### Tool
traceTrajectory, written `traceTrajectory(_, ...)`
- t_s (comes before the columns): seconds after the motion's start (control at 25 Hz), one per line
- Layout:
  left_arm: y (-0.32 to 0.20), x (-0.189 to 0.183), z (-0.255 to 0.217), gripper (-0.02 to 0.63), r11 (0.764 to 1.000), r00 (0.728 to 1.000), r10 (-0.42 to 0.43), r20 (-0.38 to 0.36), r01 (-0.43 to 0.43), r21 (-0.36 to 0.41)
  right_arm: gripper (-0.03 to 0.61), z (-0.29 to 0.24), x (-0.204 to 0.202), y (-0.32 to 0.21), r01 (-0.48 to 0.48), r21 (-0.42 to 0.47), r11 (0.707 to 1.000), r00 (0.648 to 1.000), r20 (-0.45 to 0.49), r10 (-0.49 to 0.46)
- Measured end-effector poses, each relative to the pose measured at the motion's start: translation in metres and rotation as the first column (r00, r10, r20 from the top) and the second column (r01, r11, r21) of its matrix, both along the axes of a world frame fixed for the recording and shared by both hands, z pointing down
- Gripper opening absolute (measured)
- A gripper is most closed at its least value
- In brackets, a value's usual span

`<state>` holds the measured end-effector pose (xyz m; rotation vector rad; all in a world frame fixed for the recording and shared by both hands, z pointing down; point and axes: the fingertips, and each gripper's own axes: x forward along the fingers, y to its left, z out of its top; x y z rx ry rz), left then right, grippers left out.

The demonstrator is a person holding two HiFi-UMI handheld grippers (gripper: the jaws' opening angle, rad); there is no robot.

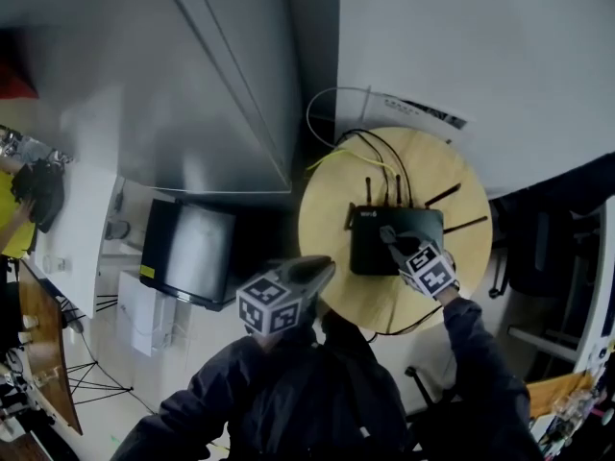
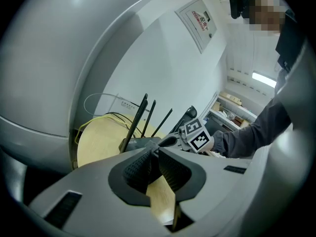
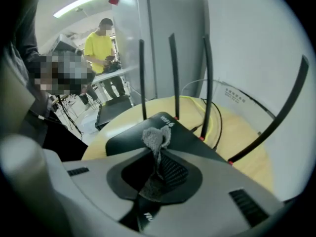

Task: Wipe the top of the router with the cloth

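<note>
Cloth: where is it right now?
In the right gripper view, the cloth is pinched in the right gripper, bunched just over the black router; that router sits on the round wooden table, right of centre in the head view.

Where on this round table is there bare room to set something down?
Bare wood lies left of the router, toward the table rim, and along the near edge. Cables crowd the far side; antennas cross the right.
</note>
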<state>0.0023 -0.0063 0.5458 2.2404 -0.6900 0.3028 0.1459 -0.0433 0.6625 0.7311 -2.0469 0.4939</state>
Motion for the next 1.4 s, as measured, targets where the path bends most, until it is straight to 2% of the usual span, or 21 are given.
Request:
traceTrajectory(0.24,-0.003,-0.010,-0.005,0.031,1.000,1.000,-0.021,0.006,0.021,0.013,0.066,0.001,0.023,-0.052,-0.067,0.078,0.995,0.996,-0.050,0.071)
traceTrajectory(0.44,0.001,-0.011,-0.009,0.031,1.000,1.000,-0.023,0.005,0.023,0.018,0.067,0.018,0.033,-0.057,-0.068,0.057,0.996,0.993,-0.092,0.073)
traceTrajectory(0.72,0.004,-0.004,-0.008,0.031,1.000,1.000,-0.003,-0.002,0.003,0.015,0.067,0.019,0.029,-0.021,-0.041,0.026,0.999,0.996,-0.083,0.043)
traceTrajectory(1.16,0.006,0.003,-0.004,0.031,0.999,0.999,0.044,-0.005,-0.044,0.006,0.067,0.014,0.012,0.075,-0.015,-0.012,1.000,1.000,-0.015,0.015)
traceTrajectory(1.4,0.003,0.002,-0.003,0.031,0.998,0.998,0.055,-0.004,-0.055,0.006,0.066,0.014,0.011,0.081,0.022,-0.047,0.999,1.000,-0.020,-0.023)
